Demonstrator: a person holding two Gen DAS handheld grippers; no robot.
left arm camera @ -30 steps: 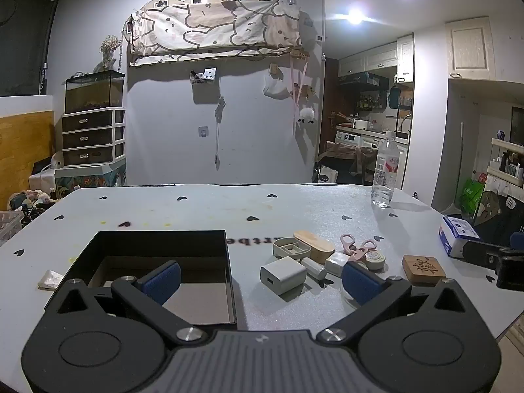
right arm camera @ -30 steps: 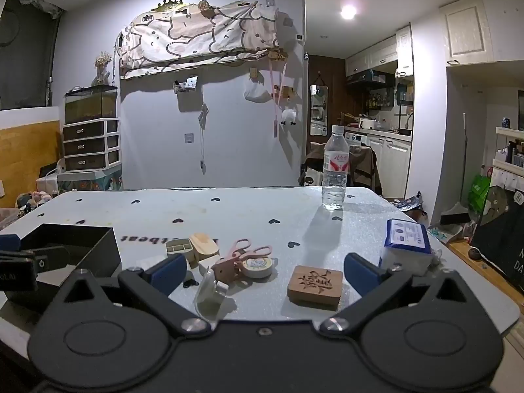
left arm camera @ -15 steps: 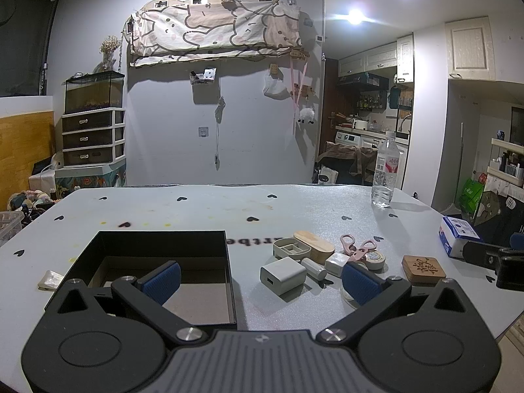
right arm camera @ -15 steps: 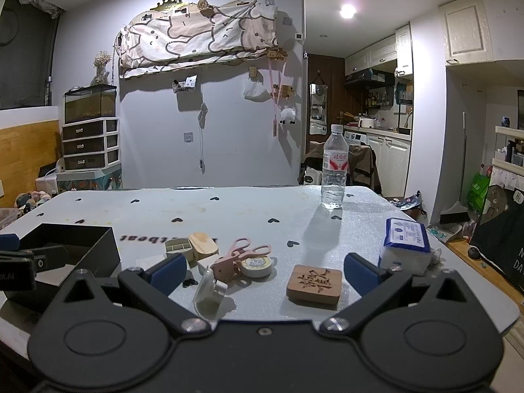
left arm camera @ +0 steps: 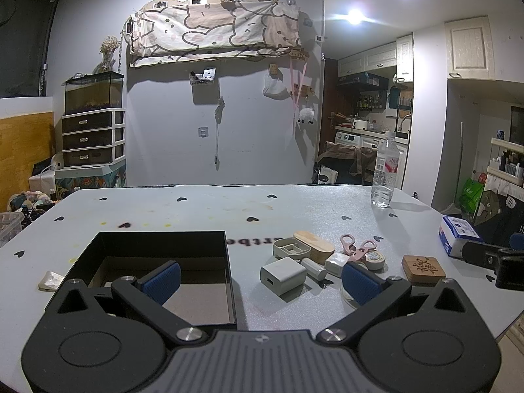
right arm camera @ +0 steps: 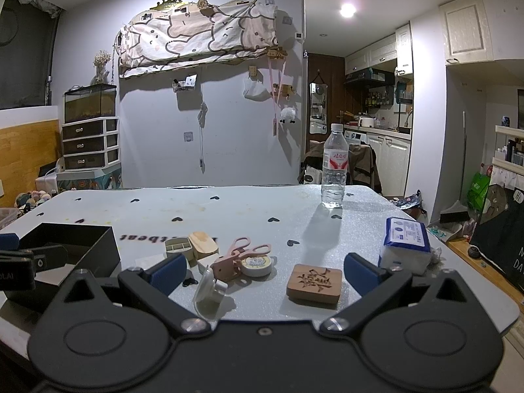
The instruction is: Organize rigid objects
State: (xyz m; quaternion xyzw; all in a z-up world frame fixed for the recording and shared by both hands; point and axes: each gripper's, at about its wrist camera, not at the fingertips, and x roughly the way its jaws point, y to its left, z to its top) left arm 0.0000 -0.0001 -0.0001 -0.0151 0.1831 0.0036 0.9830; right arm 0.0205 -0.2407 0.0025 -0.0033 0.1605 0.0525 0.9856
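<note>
A black open box sits on the grey table at the left; it also shows in the right wrist view. To its right lie a white charger cube, a small compartment tray, a wooden oval lid, pink scissors, a tape roll and a carved wooden block. My left gripper is open and empty, over the box's right edge and the charger. My right gripper is open and empty, in front of the scissors, tape, a clear suction cup and the block.
A water bottle stands at the table's far right. A blue-and-white tissue pack lies near the right edge. A small white scrap lies left of the box. The table's near edge is just under both grippers.
The right gripper has edged slightly forward toward the objects. The left gripper has not visibly moved.
</note>
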